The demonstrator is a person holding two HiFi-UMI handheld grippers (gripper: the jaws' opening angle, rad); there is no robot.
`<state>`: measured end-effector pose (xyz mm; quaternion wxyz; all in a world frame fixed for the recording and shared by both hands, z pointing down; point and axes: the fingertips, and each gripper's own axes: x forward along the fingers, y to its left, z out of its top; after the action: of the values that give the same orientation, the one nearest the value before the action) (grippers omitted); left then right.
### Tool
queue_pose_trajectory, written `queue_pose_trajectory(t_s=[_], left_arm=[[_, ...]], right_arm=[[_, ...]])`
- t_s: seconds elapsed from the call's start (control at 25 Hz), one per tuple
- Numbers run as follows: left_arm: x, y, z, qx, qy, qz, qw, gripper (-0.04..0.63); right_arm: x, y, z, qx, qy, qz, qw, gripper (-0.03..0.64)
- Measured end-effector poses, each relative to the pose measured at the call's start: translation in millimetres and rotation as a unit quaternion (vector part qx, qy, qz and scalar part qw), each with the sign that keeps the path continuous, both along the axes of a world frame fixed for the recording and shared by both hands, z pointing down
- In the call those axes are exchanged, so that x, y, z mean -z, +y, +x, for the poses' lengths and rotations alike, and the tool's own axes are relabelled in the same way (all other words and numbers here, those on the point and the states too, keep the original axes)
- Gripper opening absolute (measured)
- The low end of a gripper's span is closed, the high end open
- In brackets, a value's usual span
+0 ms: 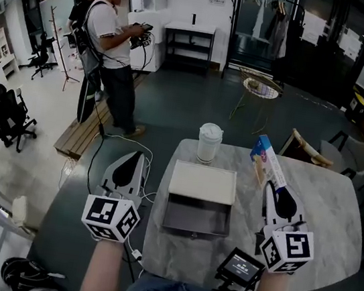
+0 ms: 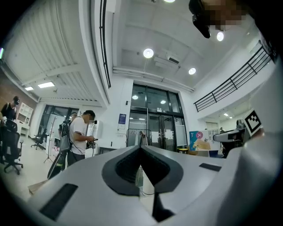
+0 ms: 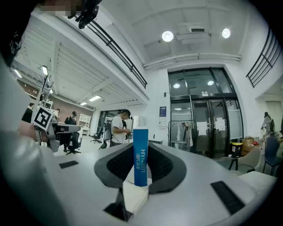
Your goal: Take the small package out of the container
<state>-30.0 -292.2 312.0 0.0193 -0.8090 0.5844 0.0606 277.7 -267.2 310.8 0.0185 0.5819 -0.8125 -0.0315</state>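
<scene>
right gripper (image 1: 272, 187) is clenched on the package (image 1: 265, 159), a flat blue and white box held upright on its edge above the right part of the bench (image 1: 334, 218). the package is clear of the container (image 1: 195, 232), a dark open tray at the middle of the bench. the tray's pale lid (image 1: 203, 182) lies flat against its far side. what shows of the tray's inside looks bare. left gripper (image 1: 134, 159), jaws together and holding nothing, hovers off the bench's left edge, near the container but apart from it. a jar (image 1: 209, 142) stands beyond the lid.

the main step looks done: the package is out. what may be left is to set it down on the bench and let go.

only the head view gives the layout of container, lid, jar and both grippers. only the right gripper view shows the grip close up: the package's narrow blue edge stands between the two jaws, pinched from both sides. the left gripper view confirms that nothing sits between its closed jaws.
</scene>
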Motion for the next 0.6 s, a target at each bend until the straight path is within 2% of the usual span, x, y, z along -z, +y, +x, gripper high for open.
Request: queue_pose_trajectory(t_s=[0.36, 0.6], left_arm=[[3.2, -0.8, 4.4, -0.001, -0.013, 0.008, 0.9999, 0.012], [2.1, -0.2, 8.9, -0.008, -0.003, 0.007, 0.9999, 0.012]], right_arm=[[-2.9, -1.8, -0.4, 0.002, -0.003, 0.0, 1.0, 0.094], [-4.4, -0.8, 0.7, 0.001, 0.0, -0.002, 1.0, 0.094]])
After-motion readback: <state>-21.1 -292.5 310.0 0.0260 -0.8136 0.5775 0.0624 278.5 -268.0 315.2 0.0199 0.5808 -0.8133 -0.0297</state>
